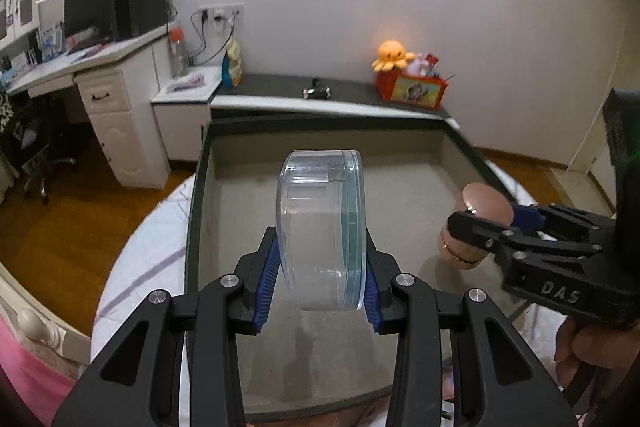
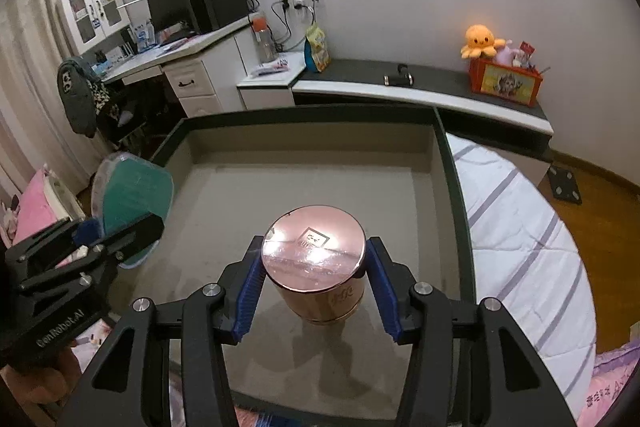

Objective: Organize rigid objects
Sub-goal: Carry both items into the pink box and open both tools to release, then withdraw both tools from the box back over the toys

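Observation:
A clear round plastic box (image 1: pixel 320 231) with a greenish lid stands on edge between the blue pads of my left gripper (image 1: pixel 320 267), which is shut on it. It hangs above a big dark-rimmed grey tray (image 1: pixel 408 195). My right gripper (image 2: pixel 314 283) is shut on a pink-gold round tin (image 2: pixel 314 267), held upright over the same tray (image 2: pixel 224 195). In the left wrist view the right gripper (image 1: pixel 476 227) comes in from the right with the tin (image 1: pixel 486 205). In the right wrist view the left gripper (image 2: pixel 112 231) shows at the left with the clear box (image 2: pixel 132 195).
The tray lies on a striped white bedspread (image 2: pixel 520 227). Behind it runs a low dark-topped shelf (image 2: pixel 432 83) with an orange toy box (image 2: pixel 506 81) and a plush octopus (image 2: pixel 480 41). A white desk (image 1: pixel 108 87) with a monitor stands at the left. Wooden floor (image 1: pixel 80 211) surrounds the bed.

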Motion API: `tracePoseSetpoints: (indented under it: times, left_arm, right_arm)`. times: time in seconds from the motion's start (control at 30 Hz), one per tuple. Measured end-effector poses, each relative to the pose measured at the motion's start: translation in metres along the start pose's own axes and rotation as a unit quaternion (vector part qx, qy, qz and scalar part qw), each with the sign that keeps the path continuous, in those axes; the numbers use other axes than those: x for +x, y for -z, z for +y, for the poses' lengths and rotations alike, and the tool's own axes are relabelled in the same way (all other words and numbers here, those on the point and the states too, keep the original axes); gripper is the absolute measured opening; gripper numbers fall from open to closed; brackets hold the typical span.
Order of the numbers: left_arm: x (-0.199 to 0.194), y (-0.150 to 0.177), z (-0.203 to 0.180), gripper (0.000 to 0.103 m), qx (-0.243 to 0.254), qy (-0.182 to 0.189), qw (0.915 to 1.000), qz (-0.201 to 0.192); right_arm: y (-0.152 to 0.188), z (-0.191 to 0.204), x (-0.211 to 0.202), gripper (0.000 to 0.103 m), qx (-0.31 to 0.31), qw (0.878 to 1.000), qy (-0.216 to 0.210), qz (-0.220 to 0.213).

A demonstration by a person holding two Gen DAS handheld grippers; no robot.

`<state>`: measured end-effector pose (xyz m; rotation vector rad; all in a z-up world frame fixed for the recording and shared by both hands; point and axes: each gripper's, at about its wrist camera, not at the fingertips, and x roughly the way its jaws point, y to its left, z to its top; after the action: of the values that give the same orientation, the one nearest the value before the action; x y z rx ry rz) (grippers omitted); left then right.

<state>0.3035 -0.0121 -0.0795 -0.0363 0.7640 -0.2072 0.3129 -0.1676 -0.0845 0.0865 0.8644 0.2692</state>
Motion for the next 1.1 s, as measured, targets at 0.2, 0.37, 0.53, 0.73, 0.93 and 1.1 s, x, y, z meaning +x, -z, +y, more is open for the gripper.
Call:
tracePoseSetpoints:
  times: [0.2, 0.37, 0.53, 0.73, 0.93, 1.1]
  left_arm:
    - [-0.008, 0.008, 0.008, 0.099, -0.010, -0.021, 0.9997, -0.008]
    - [-0.040, 0.017, 0.017, 0.103, -0.026, -0.023, 0.9988, -0.035]
    - [-0.085, 0.030, 0.022, 0.103, -0.039, -0.026, 0.9959, -0.077]
    - [-0.133, 0.047, 0.017, 0.103, -0.046, -0.038, 0.9916, -0.115]
    - [-0.172, 0.065, 0.011, 0.103, -0.054, -0.039, 0.9891, -0.131]
    - [-0.201, 0.088, 0.003, 0.103, -0.054, -0.047, 0.9868, -0.145]
  right_arm:
    - [0.004, -0.011, -0.016, 0.086, 0.020, 1.000, -0.009, -0.015]
    - [0.007, -0.013, -0.045, 0.103, 0.040, 0.998, -0.001, -0.047]
    - [0.020, -0.007, -0.084, 0.103, 0.051, 0.995, -0.005, -0.086]
    - [0.038, 0.007, -0.133, 0.103, 0.047, 0.991, -0.002, -0.127]
    - [0.063, 0.026, -0.176, 0.103, 0.025, 0.987, 0.024, -0.158]
    - [0.093, 0.039, -0.206, 0.103, 0.019, 0.983, 0.035, -0.180]
